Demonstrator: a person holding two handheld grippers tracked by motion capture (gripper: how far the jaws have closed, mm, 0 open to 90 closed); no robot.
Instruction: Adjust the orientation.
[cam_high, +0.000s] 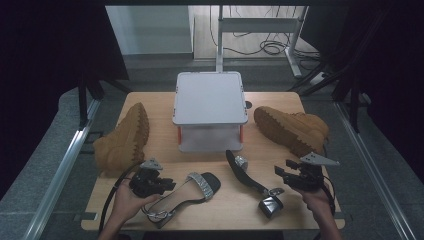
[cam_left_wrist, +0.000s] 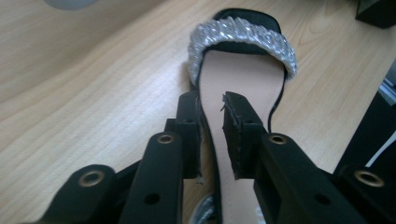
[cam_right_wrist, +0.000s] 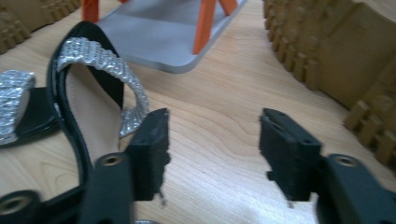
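Gripping sandal, no readable branding.

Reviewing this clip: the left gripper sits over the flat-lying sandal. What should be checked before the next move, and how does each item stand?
1. Left gripper jaws straddle the edge of the black sandal with a rhinestone strap: ok, one jaw on each side of the sole's rim.
2. Jaws firmly clamped on that sole: cannot tell; they look nearly closed.
3. Right gripper free: ok, jaws wide apart over bare wood.
4. Second black sandal tipped on its side, clear of the first: ok.
5. Grey two-tier rack with orange legs top surface free: ok.
6. Tan boots lie beside the rack, out of the way: ok.
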